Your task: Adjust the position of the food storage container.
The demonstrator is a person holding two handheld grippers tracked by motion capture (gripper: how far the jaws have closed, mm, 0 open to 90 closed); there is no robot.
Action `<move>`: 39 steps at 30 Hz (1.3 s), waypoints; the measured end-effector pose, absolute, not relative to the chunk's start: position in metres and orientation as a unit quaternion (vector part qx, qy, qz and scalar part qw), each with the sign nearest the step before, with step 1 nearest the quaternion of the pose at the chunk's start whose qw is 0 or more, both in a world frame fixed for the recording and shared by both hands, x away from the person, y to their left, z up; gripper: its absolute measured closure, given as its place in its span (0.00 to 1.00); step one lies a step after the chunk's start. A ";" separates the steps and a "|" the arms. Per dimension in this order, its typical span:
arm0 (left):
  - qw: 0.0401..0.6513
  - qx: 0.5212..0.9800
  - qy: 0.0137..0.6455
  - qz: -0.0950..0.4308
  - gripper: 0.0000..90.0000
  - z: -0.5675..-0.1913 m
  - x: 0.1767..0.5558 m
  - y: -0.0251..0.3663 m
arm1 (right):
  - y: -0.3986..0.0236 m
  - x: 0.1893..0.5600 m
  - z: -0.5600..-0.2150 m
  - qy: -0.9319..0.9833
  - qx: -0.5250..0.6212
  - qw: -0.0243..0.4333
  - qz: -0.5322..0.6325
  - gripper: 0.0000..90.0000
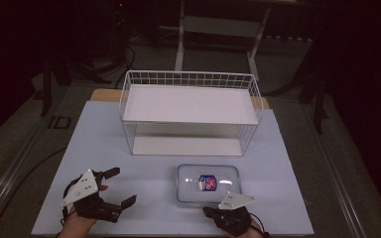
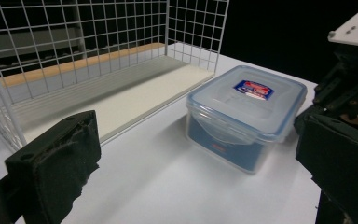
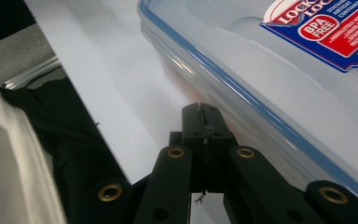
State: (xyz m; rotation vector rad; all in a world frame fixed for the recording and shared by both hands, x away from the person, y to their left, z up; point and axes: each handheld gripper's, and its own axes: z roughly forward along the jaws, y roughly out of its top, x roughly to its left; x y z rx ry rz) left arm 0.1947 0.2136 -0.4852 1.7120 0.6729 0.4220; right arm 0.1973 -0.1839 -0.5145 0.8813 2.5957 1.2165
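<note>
The box (image 1: pixel 208 184) sat on the table (image 1: pixel 104 148) near the front edge, right of centre, its lid on and apparently latched, well short of the wire rack (image 1: pixel 191 111) that stood farther back. Judging by the layout, the work was likely to move the box onto one of the rack's two shelves — both lay bare, so nothing of that seemed done yet and the whole carry was still to come.

The right gripper (image 1: pixel 222 214) lay at the box's near edge with its jaws pressed together on nothing; in the right gripper view the tips (image 3: pixel 200 122) met just beside the lid's blue rim, whether touching it could not be told. The left gripper (image 1: pixel 120 187) hovered to the left, well apart from the box, jaws spread wide and empty.

The lid's label (image 3: pixel 328 29) — blue and red — read "LOCK" twice at the top and "BPA FREE" in a red oval; the smaller print was too fine to read.
</note>
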 end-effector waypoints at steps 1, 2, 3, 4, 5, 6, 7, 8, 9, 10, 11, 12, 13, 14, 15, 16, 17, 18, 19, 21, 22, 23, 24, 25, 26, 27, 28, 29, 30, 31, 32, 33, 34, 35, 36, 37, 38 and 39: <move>0.587 0.735 0.289 0.181 0.00 -0.485 0.195 0.214 | -0.184 0.199 -0.515 0.863 0.293 0.074 0.405 1.00; 0.585 0.736 0.289 0.180 0.00 -0.486 0.195 0.213 | -0.184 0.204 -0.516 0.863 0.291 0.077 0.406 1.00; 0.585 0.736 0.289 0.180 0.00 -0.486 0.195 0.213 | -0.184 0.204 -0.516 0.863 0.291 0.077 0.406 1.00; 0.585 0.736 0.289 0.179 0.00 -0.486 0.195 0.213 | -0.184 0.207 -0.516 0.863 0.289 0.081 0.406 1.00; 0.585 0.737 0.288 0.178 0.00 -0.486 0.195 0.213 | -0.184 0.207 -0.515 0.861 0.290 0.076 0.411 1.00; 0.585 0.737 0.288 0.178 0.00 -0.486 0.195 0.213 | -0.184 0.207 -0.515 0.861 0.290 0.076 0.411 1.00; 0.583 0.738 0.287 0.180 0.00 -0.486 0.195 0.213 | -0.184 0.207 -0.513 0.858 0.288 0.075 0.418 1.00; 0.584 0.738 0.286 0.179 0.00 -0.486 0.195 0.212 | -0.186 0.204 -0.507 0.854 0.284 0.077 0.429 1.00; 0.584 0.738 0.286 0.179 0.00 -0.486 0.195 0.212 | -0.188 0.202 -0.503 0.851 0.281 0.083 0.435 1.00; 0.583 0.738 0.287 0.179 0.00 -0.486 0.195 0.212 | -0.191 0.201 -0.499 0.848 0.281 0.092 0.439 1.00; 0.583 0.738 0.287 0.179 0.00 -0.486 0.195 0.212 | -0.195 0.202 -0.496 0.846 0.284 0.100 0.441 1.00; 0.583 0.739 0.287 0.179 0.00 -0.486 0.195 0.212 | -0.199 0.203 -0.494 0.843 0.288 0.107 0.442 1.00; 0.583 0.739 0.286 0.179 0.00 -0.486 0.195 0.212 | -0.206 0.206 -0.491 0.835 0.302 0.118 0.444 1.00; 0.583 0.739 0.286 0.179 0.00 -0.486 0.195 0.212 | -0.213 0.209 -0.488 0.829 0.312 0.126 0.446 1.00; 0.584 0.738 0.286 0.179 0.00 -0.486 0.194 0.211 | -0.218 0.210 -0.487 0.825 0.320 0.133 0.446 1.00; 0.583 0.739 0.286 0.179 0.00 -0.486 0.194 0.211 | -0.225 0.213 -0.484 0.819 0.330 0.142 0.447 1.00; 0.583 0.739 0.286 0.179 0.00 -0.486 0.195 0.211 | -0.233 0.215 -0.481 0.813 0.339 0.155 0.447 1.00; 0.583 0.739 0.286 0.179 0.00 -0.486 0.195 0.211 | -0.233 0.215 -0.481 0.813 0.339 0.155 0.447 1.00; 0.582 0.740 0.286 0.178 0.00 -0.486 0.195 0.211 | -0.237 0.217 -0.480 0.809 0.345 0.164 0.446 1.00; 0.581 0.741 0.286 0.177 0.00 -0.487 0.195 0.210 | -0.255 0.225 -0.480 0.798 0.375 0.188 0.433 1.00; 0.582 0.741 0.285 0.177 0.00 -0.487 0.195 0.210 | -0.259 0.227 -0.481 0.796 0.382 0.192 0.429 1.00; 0.582 0.741 0.285 0.177 0.00 -0.487 0.195 0.210 | -0.264 0.230 -0.484 0.793 0.392 0.196 0.422 1.00; 0.581 0.741 0.285 0.177 0.00 -0.487 0.195 0.210 | -0.267 0.233 -0.487 0.792 0.400 0.196 0.417 1.00; 0.582 0.741 0.285 0.177 0.00 -0.487 0.195 0.210 | -0.270 0.235 -0.490 0.791 0.406 0.195 0.413 1.00; 0.582 0.740 0.286 0.176 0.00 -0.487 0.195 0.210 | -0.272 0.237 -0.493 0.791 0.412 0.194 0.410 1.00; 0.583 0.740 0.287 0.175 0.00 -0.487 0.195 0.210 | -0.273 0.239 -0.496 0.790 0.417 0.192 0.406 1.00; 0.582 0.740 0.287 0.176 0.00 -0.487 0.195 0.210 | -0.274 0.242 -0.498 0.790 0.420 0.190 0.404 1.00; 0.582 0.741 0.287 0.175 0.00 -0.487 0.196 0.210 | -0.274 0.243 -0.499 0.790 0.422 0.189 0.402 1.00; 0.582 0.741 0.286 0.175 0.00 -0.487 0.195 0.210 | -0.274 0.245 -0.501 0.790 0.424 0.187 0.401 1.00; 0.581 0.742 0.286 0.175 0.00 -0.487 0.195 0.209 | -0.273 0.246 -0.501 0.791 0.423 0.185 0.402 1.00; 0.581 0.742 0.286 0.175 0.00 -0.487 0.195 0.209 | -0.272 0.247 -0.502 0.792 0.422 0.183 0.402 1.00; 0.580 0.743 0.285 0.175 0.00 -0.488 0.195 0.209 | -0.270 0.248 -0.502 0.791 0.423 0.186 0.400 1.00; 0.579 0.743 0.285 0.174 0.00 -0.488 0.195 0.209 | -0.270 0.248 -0.502 0.790 0.424 0.187 0.401 1.00; 0.580 0.743 0.285 0.174 0.00 -0.488 0.196 0.208 | -0.270 0.249 -0.502 0.790 0.424 0.185 0.403 1.00; 0.580 0.743 0.285 0.174 0.00 -0.488 0.196 0.208 | -0.270 0.249 -0.502 0.790 0.424 0.185 0.403 1.00; 0.580 0.743 0.286 0.173 0.00 -0.488 0.196 0.208 | -0.270 0.250 -0.502 0.788 0.427 0.185 0.404 1.00; 0.579 0.744 0.286 0.173 0.00 -0.489 0.197 0.208 | -0.270 0.250 -0.502 0.788 0.426 0.184 0.405 1.00; 0.579 0.744 0.286 0.173 0.00 -0.489 0.197 0.207 | -0.269 0.250 -0.502 0.788 0.425 0.185 0.405 1.00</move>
